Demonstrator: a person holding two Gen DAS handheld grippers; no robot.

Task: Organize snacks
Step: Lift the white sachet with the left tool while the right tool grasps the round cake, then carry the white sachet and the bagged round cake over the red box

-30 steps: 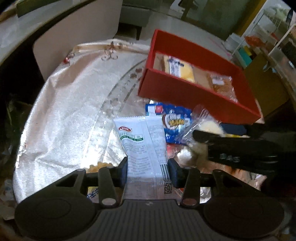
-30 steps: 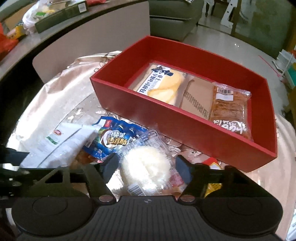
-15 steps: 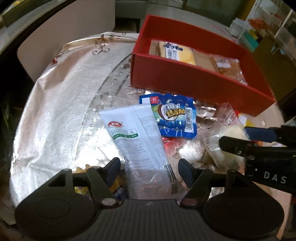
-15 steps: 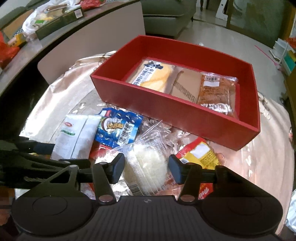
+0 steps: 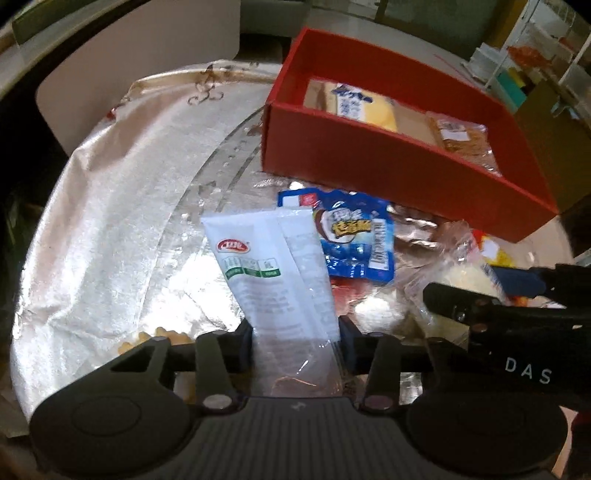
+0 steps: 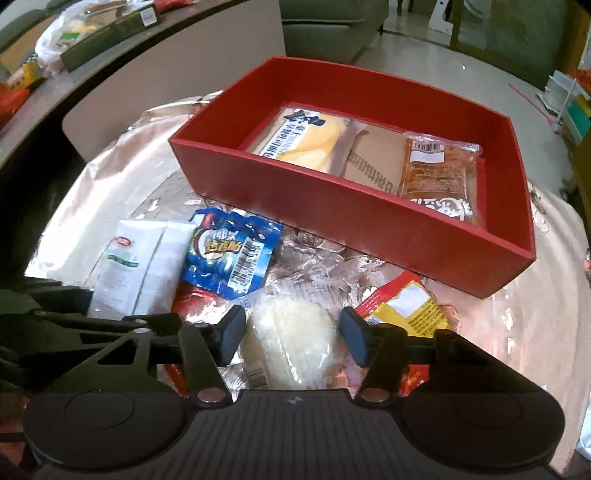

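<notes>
My left gripper (image 5: 295, 339) is shut on the near end of a long white snack packet (image 5: 266, 273) that lies on the silver tablecloth. My right gripper (image 6: 291, 334) is shut on a clear-wrapped white bun (image 6: 288, 347), with a pad touching each side of the wrapper. A blue snack packet (image 6: 229, 258) lies between the white packet (image 6: 136, 266) and the red box (image 6: 332, 206). Inside the box are a yellow cake packet (image 6: 306, 140) and a brown pastry packet (image 6: 436, 173). The two grippers sit side by side, close together.
A yellow and red packet (image 6: 406, 310) lies right of the bun, in front of the box. A pale chair back (image 5: 147, 62) stands beyond the round table's far left edge. A counter with goods (image 6: 92, 29) runs behind it, and shelves (image 5: 535, 55) stand at the far right.
My left gripper let go of the white packet, opened wide, then shut on it again lower down. My right gripper's jaws narrowed onto the bun packet.
</notes>
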